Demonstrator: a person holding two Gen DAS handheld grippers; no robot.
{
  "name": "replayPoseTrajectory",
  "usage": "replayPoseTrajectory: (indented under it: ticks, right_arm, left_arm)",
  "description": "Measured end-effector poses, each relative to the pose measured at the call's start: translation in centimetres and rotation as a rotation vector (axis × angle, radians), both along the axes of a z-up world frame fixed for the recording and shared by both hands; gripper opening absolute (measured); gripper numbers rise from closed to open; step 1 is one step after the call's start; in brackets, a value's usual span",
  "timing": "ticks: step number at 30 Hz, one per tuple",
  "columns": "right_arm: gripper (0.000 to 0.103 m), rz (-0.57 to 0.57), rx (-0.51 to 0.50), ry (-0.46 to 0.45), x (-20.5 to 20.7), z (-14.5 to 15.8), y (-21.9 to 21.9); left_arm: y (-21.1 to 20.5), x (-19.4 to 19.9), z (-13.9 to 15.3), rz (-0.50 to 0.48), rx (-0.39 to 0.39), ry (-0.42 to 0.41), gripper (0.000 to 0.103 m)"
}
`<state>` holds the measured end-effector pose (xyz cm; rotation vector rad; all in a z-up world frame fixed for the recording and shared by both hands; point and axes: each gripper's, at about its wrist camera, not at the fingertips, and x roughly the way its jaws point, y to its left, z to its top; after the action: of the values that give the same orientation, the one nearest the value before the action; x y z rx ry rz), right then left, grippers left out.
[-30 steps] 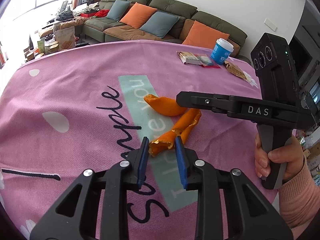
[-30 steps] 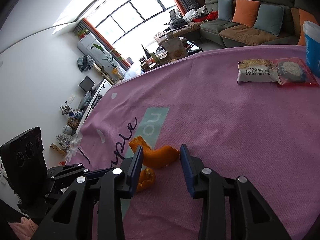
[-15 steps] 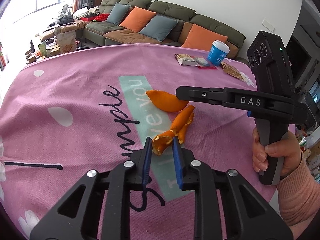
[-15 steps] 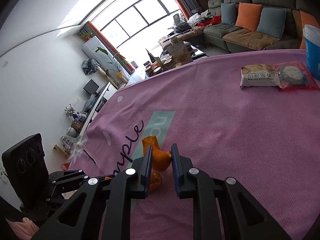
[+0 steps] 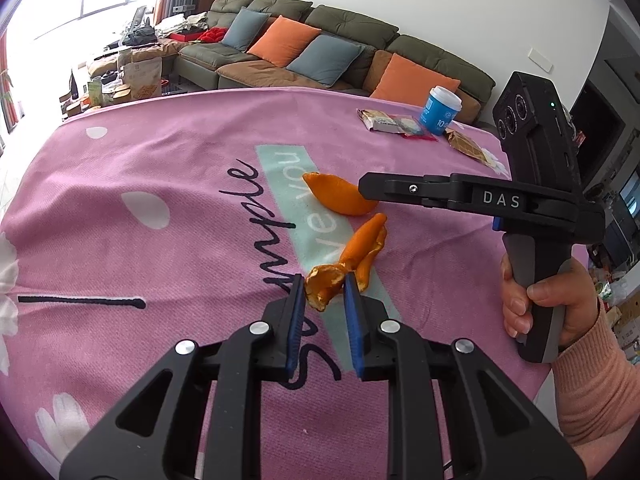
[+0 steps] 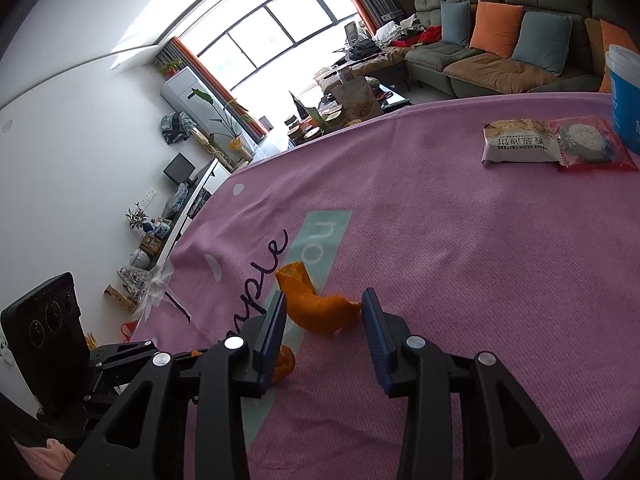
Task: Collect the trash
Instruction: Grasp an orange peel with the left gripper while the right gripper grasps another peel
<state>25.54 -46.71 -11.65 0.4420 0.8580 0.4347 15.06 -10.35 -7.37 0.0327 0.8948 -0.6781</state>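
Two pieces of orange peel lie on a pink tablecloth [image 5: 160,168]. My left gripper [image 5: 323,289] is shut on the near end of the long curled peel [image 5: 352,260]; the rest of it trails on the cloth. My right gripper [image 6: 324,309] is open, its jaws either side of the rounded peel [image 6: 316,308], which rests on the cloth untouched. In the left wrist view the rounded peel [image 5: 338,196] lies just under the right gripper's tip [image 5: 366,188].
Snack wrappers [image 6: 520,146] and a red packet [image 6: 588,144] lie at the far side of the table by a blue paper cup [image 5: 440,110]. Another wrapper [image 5: 468,146] lies near the cup. A sofa [image 5: 320,48] stands beyond the table.
My right gripper had closed on the rounded peel half a second ago and has opened wide again. My left gripper stays shut on the long peel and has lifted its end slightly.
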Motion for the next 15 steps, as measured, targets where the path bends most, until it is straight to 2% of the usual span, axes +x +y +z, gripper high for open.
replayPoseTrajectory:
  ticks: [2,5,9,15]
  right_arm:
    - [0.037,0.006,-0.009,0.005,0.0,-0.1,0.2]
    - [0.027,0.02,-0.02,0.004,0.0,-0.1,0.4]
    - [0.019,0.025,-0.037,-0.012,-0.1,0.1,0.5]
    - [0.014,0.024,-0.046,-0.044,-0.7,0.6,0.7]
  left_arm:
    - [0.1,-0.2,0.1,0.0,-0.001,-0.003,0.02]
    - [0.2,-0.4,0.1,0.002,-0.004,-0.004,0.02]
    - [0.5,-0.6,0.2,0.011,-0.007,-0.003,0.019]
    - [1.2,-1.0,0.4,0.028,-0.015,-0.006,0.019]
